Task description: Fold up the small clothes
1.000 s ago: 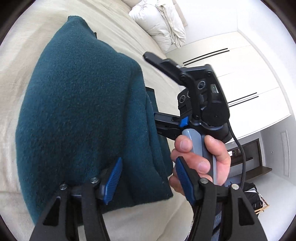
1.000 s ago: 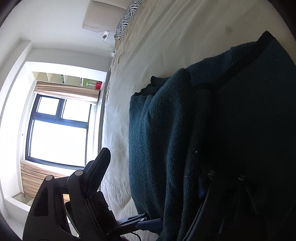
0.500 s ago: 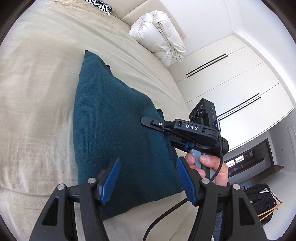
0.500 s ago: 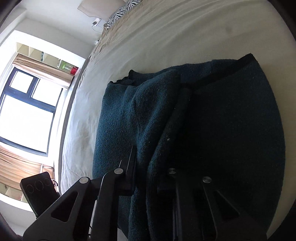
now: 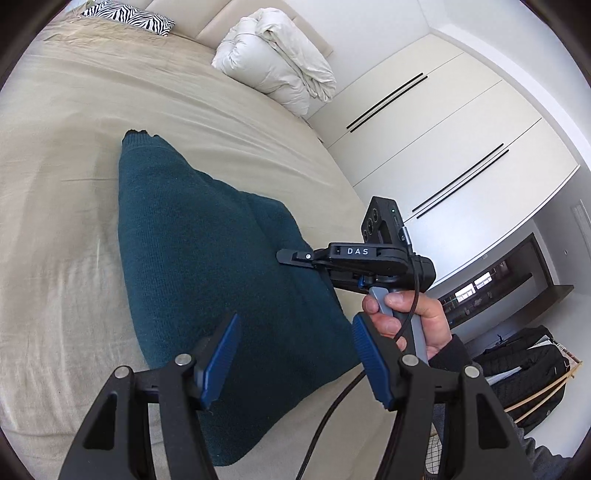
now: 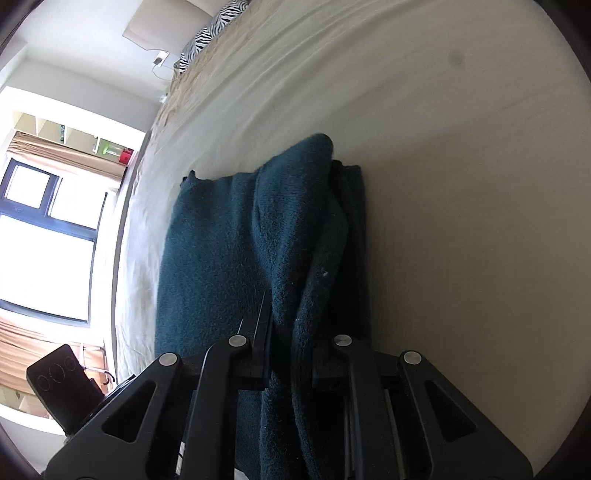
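Lying on the beige bedsheet (image 5: pixel 55 229), the teal knit garment (image 5: pixel 207 280) spreads flat ahead of the left gripper (image 5: pixel 291 354), whose blue pads (image 5: pixel 221 354) stand apart above the cloth with nothing between them. To its right, a hand (image 5: pixel 413 325) holds the right gripper (image 6: pixel 291 354), its fingers pressed together on a raised fold along the garment's edge. Seen from the right wrist, the pinched ridge of knit runs forward from the jaws, with bare sheet to its right. Far beyond the left gripper lie a rolled white duvet (image 5: pixel 280 70) and a zebra-print pillow (image 5: pixel 129 18).
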Demonstrator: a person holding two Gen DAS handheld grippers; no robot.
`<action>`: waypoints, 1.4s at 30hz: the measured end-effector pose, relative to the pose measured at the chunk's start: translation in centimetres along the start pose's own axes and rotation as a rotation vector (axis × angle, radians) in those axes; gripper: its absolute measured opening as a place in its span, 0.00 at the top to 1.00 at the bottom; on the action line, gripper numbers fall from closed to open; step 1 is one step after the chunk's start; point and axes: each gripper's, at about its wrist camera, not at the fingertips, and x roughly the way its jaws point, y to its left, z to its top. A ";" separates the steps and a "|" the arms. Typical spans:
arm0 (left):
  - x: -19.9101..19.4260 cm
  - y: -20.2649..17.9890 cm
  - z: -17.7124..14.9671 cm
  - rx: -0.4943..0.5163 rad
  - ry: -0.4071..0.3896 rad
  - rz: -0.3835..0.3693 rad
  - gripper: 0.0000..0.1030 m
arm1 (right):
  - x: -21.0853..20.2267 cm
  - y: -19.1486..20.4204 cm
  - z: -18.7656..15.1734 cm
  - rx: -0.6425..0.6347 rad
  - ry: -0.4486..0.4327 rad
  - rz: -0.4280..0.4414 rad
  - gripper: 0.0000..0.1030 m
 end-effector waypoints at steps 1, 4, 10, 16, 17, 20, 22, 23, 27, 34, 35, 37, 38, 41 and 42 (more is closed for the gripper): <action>0.6 0.1 0.0 0.000 0.014 0.012 0.37 | 0.1 -0.7 -0.3 0.017 -0.012 0.015 0.87; 2.1 0.7 -0.2 0.002 0.047 0.045 0.37 | -0.5 -1.5 -1.3 0.091 -0.066 0.091 0.83; 3.0 0.9 -0.1 0.018 0.066 0.078 0.37 | -3.4 -0.3 -4.5 0.070 -0.100 0.083 0.80; 3.9 0.7 -0.4 0.034 0.076 0.107 0.37 | -6.6 -0.3 -7.7 0.013 -0.119 0.045 0.80; 4.1 0.7 -0.4 0.034 0.079 0.110 0.37 | -6.7 -0.6 -8.4 0.008 -0.112 0.025 0.80; 4.9 0.9 -0.5 0.032 0.095 0.118 0.37 | -5.7 -1.9 -9.8 0.035 -0.098 -0.010 0.80; 5.5 0.9 -0.6 0.045 0.109 0.129 0.37 | -5.0 -3.8 -10.5 0.063 -0.115 -0.001 0.78; 5.7 0.9 -0.7 0.052 0.113 0.133 0.38 | -4.6 -4.5 -10.6 0.074 -0.122 0.027 0.78; 5.1 0.3 -0.8 0.058 0.115 0.146 0.39 | -5.2 -4.9 -11.2 0.108 -0.148 0.068 0.75; 2.0 -1.4 3.8 0.114 0.001 0.155 0.36 | -9.8 -0.5 -9.5 0.002 -0.255 0.016 0.75; 2.4 -1.0 4.7 0.114 -0.003 0.168 0.37 | -10.2 0.1 -8.9 -0.008 -0.258 0.050 0.75; 3.8 0.1 6.5 0.095 0.012 0.183 0.38 | -10.2 1.8 -7.4 -0.037 -0.250 0.093 0.75; 4.7 0.7 7.4 0.071 0.029 0.176 0.42 | -9.5 2.6 -6.5 -0.051 -0.234 0.120 0.75; 7.6 1.8 9.0 0.069 0.087 0.211 0.46 | -6.9 3.3 -3.6 -0.025 -0.184 0.164 0.75; 8.5 2.0 9.2 0.081 0.112 0.224 0.46 | -4.6 4.8 -2.1 -0.003 -0.166 0.187 0.75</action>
